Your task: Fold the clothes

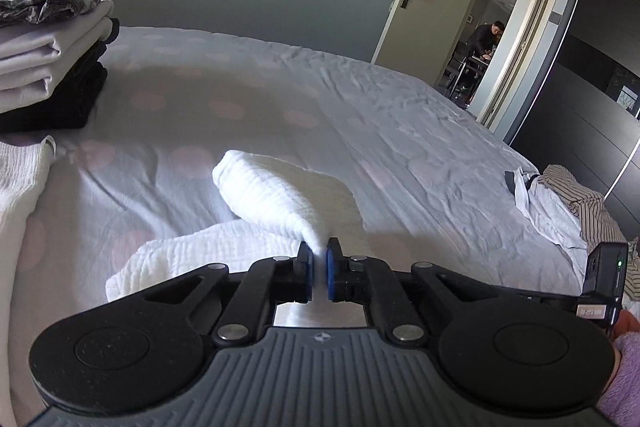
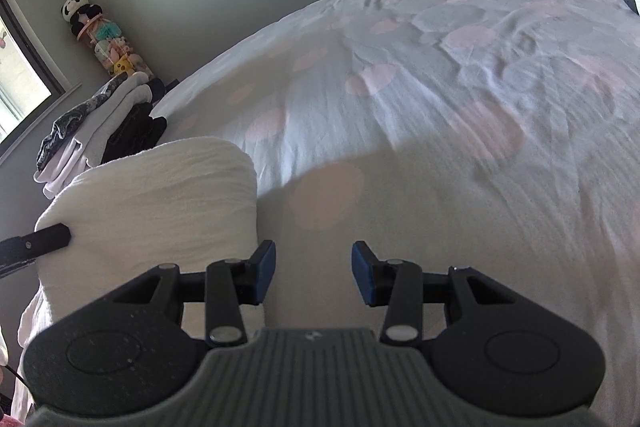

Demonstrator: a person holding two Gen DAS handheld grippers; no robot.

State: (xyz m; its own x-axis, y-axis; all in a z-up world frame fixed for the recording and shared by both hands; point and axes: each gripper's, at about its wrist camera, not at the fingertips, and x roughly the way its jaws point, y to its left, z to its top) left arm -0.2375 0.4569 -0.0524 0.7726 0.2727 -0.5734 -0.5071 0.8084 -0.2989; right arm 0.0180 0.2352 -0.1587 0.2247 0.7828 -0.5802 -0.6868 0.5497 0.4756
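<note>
Over the bed [image 1: 360,115], the left gripper [image 1: 319,259] fingers pinch the white garment [image 1: 272,195]; the right gripper [image 2: 313,269] fingers hover spread.

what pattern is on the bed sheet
Pale sheet with large pink dots, clearest in the right wrist view.

Two grippers [image 1: 319,261] [image 2: 313,273], one white garment [image 1: 276,199], one folded stack [image 1: 48,59].

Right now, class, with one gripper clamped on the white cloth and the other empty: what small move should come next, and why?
Probably the left gripper should carry its pinched edge of the white textured cloth across to finish the fold. Its jaws are shut on the raised fabric, while the right gripper hangs open above the bedsheet, holding nothing.
</note>
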